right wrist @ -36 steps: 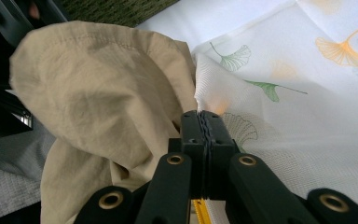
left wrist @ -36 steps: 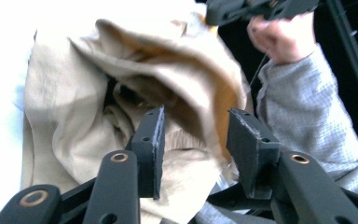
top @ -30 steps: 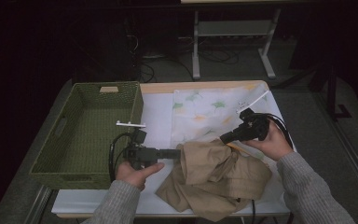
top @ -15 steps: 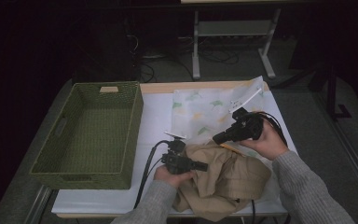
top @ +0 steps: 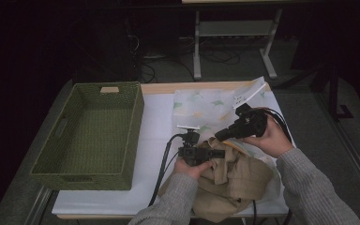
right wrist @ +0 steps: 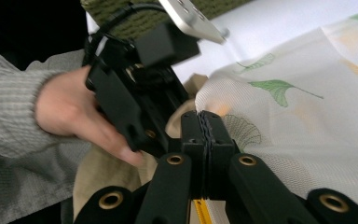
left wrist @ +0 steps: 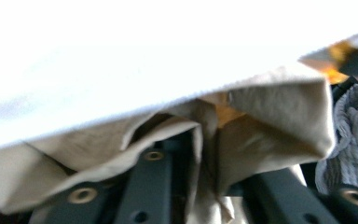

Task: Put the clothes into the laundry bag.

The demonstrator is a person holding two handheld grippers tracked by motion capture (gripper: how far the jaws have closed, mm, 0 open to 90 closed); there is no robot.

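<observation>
1. Tan garment [top: 232, 180]: crumpled heap at six o'clock on the surface [top: 159, 117], overlapping the leaf-print cloth [top: 201, 105]; no clear long axis, bulk trending toward five o'clock.
2. Left gripper [top: 218, 153]: jaws, just reopening, straddle a tan fold without pressing it [left wrist: 261, 135].
3. Right gripper [right wrist: 204, 122]: jaws clenched on the fabric edge.
4. Step: regrasping for folding, probably; next, a firm left pinch.
5. Green basket [top: 93, 131]: nine o'clock.

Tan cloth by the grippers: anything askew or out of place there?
The tan cloth lies crumpled at the table's near edge, partly over the leaf-print cloth. The green basket sits square. Nothing looks spilled or damaged.
</observation>
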